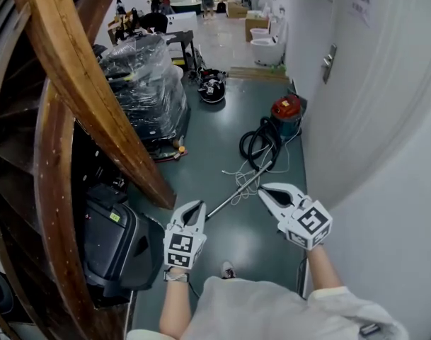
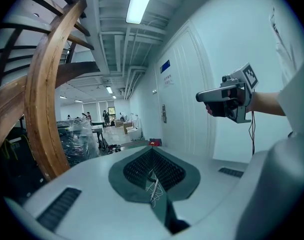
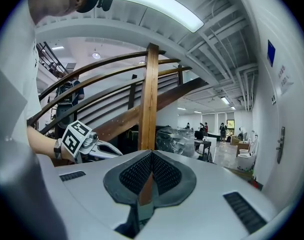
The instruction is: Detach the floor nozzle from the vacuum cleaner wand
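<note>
On floor (image 1: pixel 226 119): slim silver wand (image 1: pixel 240 189), lying diag.

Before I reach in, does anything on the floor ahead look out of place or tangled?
Nothing looks spilled or broken. One untidy spot: a loose white cable lies in tangled loops across the vacuum cleaner wand, which lies flat on the floor. It might snag when the wand is lifted.

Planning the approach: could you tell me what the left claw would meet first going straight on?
Probably the vacuum wand lying ahead; nothing nearer shows, though depth is unclear.
</note>
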Action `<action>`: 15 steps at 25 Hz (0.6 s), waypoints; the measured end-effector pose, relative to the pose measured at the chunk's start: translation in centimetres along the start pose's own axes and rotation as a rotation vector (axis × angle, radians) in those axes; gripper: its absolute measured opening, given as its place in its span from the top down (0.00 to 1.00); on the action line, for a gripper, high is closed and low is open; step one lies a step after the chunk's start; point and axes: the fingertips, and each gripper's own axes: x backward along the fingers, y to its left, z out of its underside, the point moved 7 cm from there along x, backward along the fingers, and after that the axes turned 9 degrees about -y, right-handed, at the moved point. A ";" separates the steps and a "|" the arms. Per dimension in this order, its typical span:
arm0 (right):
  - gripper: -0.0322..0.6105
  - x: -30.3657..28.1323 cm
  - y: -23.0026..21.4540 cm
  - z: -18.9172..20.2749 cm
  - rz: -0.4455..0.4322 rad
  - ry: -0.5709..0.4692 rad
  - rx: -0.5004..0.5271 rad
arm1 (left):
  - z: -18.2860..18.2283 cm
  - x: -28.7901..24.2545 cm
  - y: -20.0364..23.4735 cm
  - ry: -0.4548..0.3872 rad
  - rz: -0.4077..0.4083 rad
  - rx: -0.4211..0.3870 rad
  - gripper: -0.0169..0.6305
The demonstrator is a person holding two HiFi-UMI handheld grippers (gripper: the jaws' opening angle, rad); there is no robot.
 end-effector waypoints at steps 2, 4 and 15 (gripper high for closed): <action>0.91 -1.2 -0.4 0.4 -0.005 0.008 0.006 | 0.3 -0.7 1.1 0.002 0.004 0.005 0.97; 0.91 -2.3 -0.7 0.6 -0.016 0.019 0.008 | 0.5 -1.4 2.0 0.006 0.009 0.007 0.97; 0.90 -8.4 -2.4 2.6 -0.014 0.085 0.053 | 2.0 -3.7 7.0 0.036 0.030 0.004 0.97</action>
